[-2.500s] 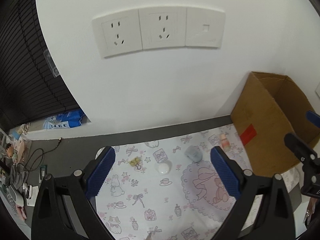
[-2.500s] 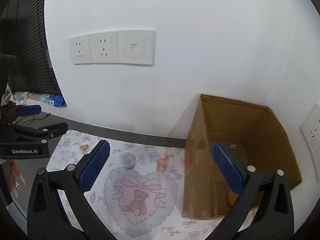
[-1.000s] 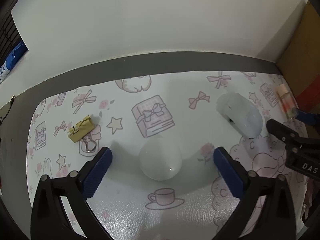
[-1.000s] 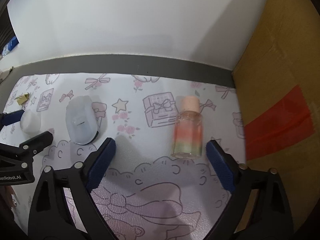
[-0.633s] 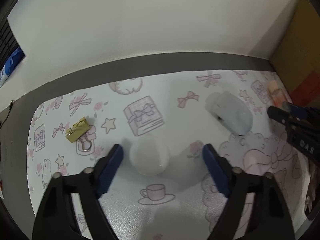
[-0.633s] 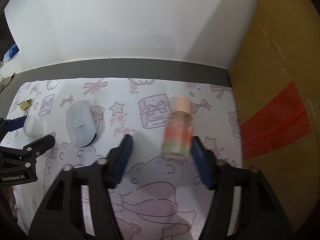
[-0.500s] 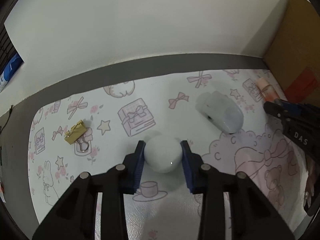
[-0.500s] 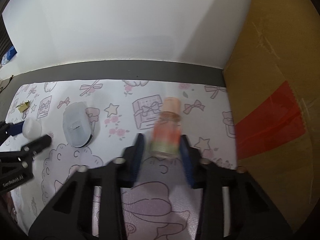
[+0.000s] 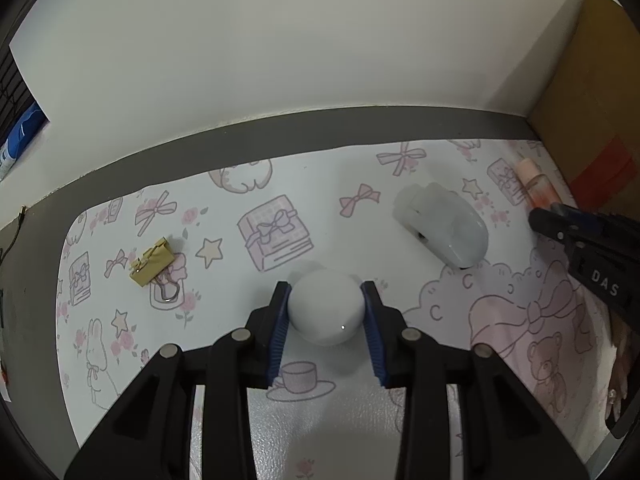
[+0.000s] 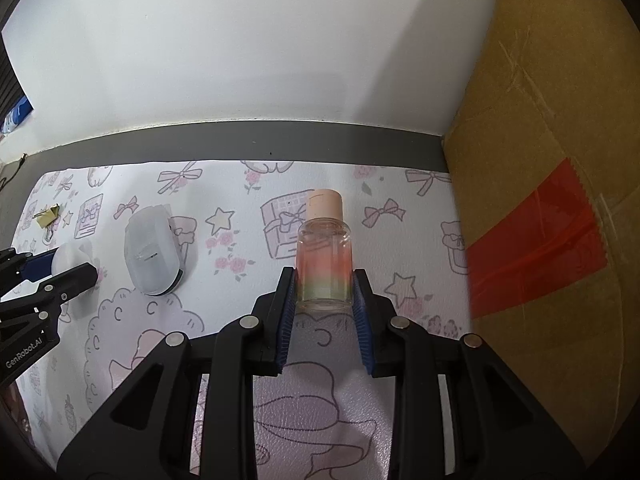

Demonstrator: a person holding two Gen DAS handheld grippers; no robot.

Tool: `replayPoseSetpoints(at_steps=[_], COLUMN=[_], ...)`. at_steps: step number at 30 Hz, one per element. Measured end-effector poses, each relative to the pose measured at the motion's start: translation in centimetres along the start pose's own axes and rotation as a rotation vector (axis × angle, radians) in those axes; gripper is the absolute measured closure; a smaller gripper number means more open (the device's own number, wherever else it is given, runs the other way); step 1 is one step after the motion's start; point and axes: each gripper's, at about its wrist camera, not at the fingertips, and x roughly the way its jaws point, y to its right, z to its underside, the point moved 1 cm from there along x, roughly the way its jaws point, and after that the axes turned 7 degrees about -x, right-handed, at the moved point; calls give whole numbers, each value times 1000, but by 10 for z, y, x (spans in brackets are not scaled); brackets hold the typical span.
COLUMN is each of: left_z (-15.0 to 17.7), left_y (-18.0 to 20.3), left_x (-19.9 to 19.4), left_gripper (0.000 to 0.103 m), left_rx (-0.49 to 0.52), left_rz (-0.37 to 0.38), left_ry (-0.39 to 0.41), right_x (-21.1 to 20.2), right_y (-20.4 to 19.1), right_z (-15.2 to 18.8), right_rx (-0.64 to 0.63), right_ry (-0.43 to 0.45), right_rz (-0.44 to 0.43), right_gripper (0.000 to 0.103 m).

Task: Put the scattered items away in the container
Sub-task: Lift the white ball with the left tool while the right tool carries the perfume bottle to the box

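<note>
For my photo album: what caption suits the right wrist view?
Right gripper clamps a small bottle on the patterned mat, beside the cardboard box.

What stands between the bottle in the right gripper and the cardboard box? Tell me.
Nothing visible does. The right gripper is shut on the bottle, and only bare patterned mat lies between it and the cardboard box to its right. The box's opening is out of view, so the way in over its wall can't be judged.

The right gripper (image 9: pixel 596 252) reads "DAS", and the left gripper (image 10: pixel 38 300) reads "GenRobot.AI".
</note>
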Motion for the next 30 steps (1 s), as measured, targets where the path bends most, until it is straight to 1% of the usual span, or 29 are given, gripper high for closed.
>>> replayPoseSetpoints(at_steps=[5,11,15,18,19,21,24,25,26,28,29,30], left_z=[-1,-1,-1,-2,-5,-8,-16,-19,-22,-25,-26,-27], left_y=[-4,-4,2,-10,-14,-15,-14,-11,-8,-6,-5,-4], left_x=[-9,-23,-38,-56,-50,-62,-76,-80,-88,-101,-106,-116], left_gripper=[68,68,68,68,68,68,68,68,68,68,68,68], left_rx=[-15,-8,-6,-6,-6,-4,3,6,10,8,6,7], left_rz=[-9,-10,-7,-3,-2,-3,-3,-4,-5,1,3,5], left_ry=[8,23,37,53,58,74,90,100,111,135,146,157], right_x=[-6,-17,-31,-45,-48,-61,-76,-75,-80,-102,-109,-119], right_y=[1,5,7,9,10,12,8,-8,-18,-9,-20,-21], right_z=[5,8,8,8,8,7,0,-15,-20,-14,-24,-25], right_rx=[3,-1,-3,-4,-4,-6,-8,-8,-7,-6,-6,-7], right_ry=[-6,-5,6,16,19,30,47,52,59,74,81,90], right_rz=[-15,-15,-15,-13,-12,-10,-5,-3,-2,-4,-3,-4], right_gripper=[75,75,75,75,75,75,75,75,75,75,75,75])
